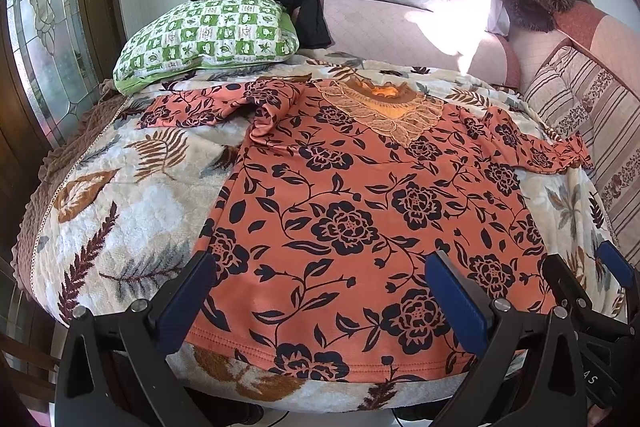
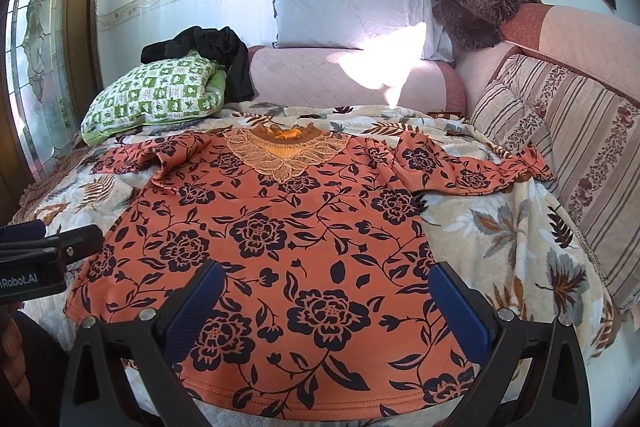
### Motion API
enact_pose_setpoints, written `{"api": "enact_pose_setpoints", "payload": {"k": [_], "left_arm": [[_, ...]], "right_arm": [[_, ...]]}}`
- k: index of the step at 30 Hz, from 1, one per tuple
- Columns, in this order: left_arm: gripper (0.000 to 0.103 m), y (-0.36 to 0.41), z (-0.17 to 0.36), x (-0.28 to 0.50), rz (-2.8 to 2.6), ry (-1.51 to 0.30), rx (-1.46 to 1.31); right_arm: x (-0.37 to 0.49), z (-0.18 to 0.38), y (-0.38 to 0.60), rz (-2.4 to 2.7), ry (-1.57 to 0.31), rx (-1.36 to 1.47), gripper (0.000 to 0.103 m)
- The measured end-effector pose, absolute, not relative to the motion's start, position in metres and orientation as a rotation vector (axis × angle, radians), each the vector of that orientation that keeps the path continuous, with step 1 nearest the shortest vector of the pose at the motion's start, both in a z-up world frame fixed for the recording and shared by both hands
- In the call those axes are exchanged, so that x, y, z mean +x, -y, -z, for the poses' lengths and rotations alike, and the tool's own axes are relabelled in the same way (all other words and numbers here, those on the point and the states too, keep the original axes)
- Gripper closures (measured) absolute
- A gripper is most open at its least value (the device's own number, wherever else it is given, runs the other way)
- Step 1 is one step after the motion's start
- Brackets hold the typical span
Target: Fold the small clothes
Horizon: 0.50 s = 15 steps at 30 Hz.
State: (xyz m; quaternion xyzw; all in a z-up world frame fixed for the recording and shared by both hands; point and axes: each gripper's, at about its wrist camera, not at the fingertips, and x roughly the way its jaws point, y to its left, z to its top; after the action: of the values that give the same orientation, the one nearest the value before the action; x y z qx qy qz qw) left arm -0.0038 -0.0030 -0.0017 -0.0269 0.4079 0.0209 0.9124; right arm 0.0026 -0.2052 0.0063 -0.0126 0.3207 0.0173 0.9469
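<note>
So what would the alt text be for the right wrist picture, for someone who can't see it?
An orange floral top lies spread flat on a leaf-patterned blanket, its hem between the open right gripper. Pillows and a black garment lie behind it.

A fleecy cream leaf-print blanket is spread out. Behind its far left corner, a green-and-white checked pillow is topped by a crumpled black garment; a grey quilted cushion is propped farther back.

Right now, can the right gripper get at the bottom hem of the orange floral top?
Probably yes. The right gripper is open over the orange floral top, whose bottom hem lies flat and uncovered on the leaf-print blanket. The left gripper is off to the side.
</note>
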Motion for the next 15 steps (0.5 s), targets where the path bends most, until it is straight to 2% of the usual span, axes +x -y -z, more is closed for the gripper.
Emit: {"api": "enact_pose_setpoints", "payload": {"k": [15], "left_arm": [[0.0,0.003,0.0021,-0.0041,-0.042,-0.842,-0.059]], "right_arm": [[0.0012,-0.0068,0.2055,-0.035,-0.647,-0.024,0.0]]}}
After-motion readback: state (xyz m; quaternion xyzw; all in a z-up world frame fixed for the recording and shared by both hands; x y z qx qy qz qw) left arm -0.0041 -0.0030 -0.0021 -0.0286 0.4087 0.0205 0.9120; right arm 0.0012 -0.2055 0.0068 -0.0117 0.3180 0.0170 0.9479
